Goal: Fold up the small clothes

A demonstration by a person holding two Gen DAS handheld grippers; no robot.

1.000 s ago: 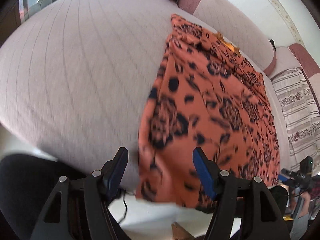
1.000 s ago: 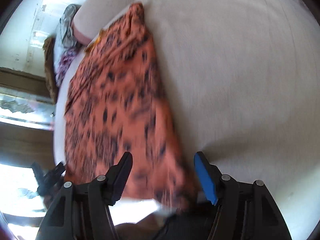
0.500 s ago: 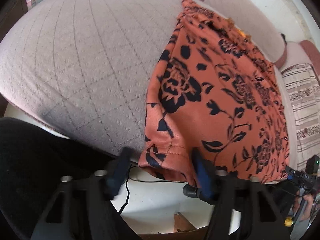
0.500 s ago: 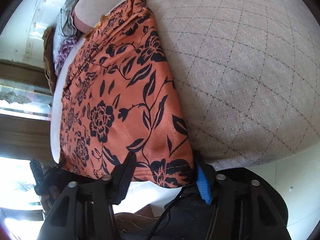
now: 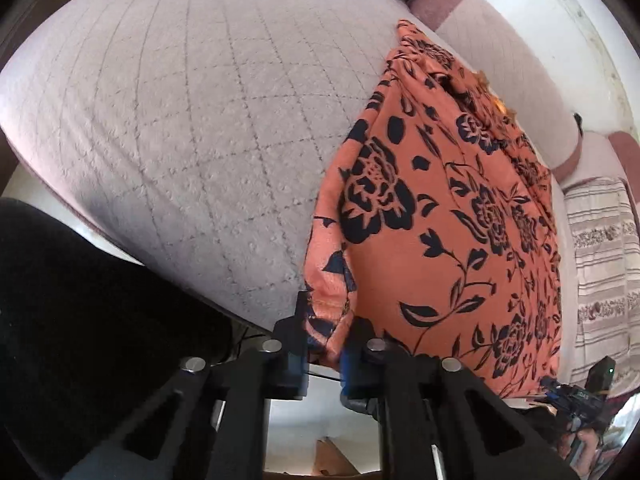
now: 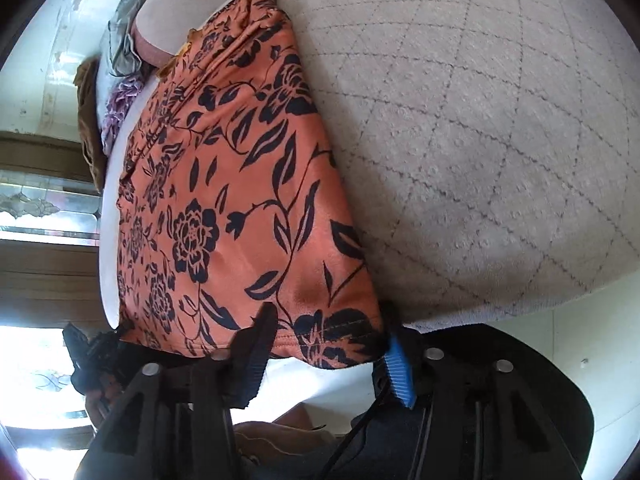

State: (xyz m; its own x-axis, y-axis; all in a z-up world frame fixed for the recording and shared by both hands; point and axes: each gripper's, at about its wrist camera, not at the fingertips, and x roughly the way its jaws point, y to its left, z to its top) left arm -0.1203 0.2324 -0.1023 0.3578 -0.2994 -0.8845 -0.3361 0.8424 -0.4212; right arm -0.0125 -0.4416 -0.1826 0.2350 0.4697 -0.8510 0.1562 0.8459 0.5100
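Bright daylight, blown-out glare at the window (image 6: 36,364), strong fisheye bending with dark vignetted corners, slight softness

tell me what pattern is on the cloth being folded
Orange cloth with a black floral print of roses, leaves and vines; clearest in the right wrist view.

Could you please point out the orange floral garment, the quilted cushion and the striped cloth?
orange floral garment (image 5: 460,216), left wrist view, middle of its printed face.
quilted cushion (image 5: 192,120), left wrist view, bare top surface.
striped cloth (image 5: 604,248), left wrist view, its middle.

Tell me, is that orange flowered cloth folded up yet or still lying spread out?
Spread out: the orange cloth lies flat in one sheet on the cushion.
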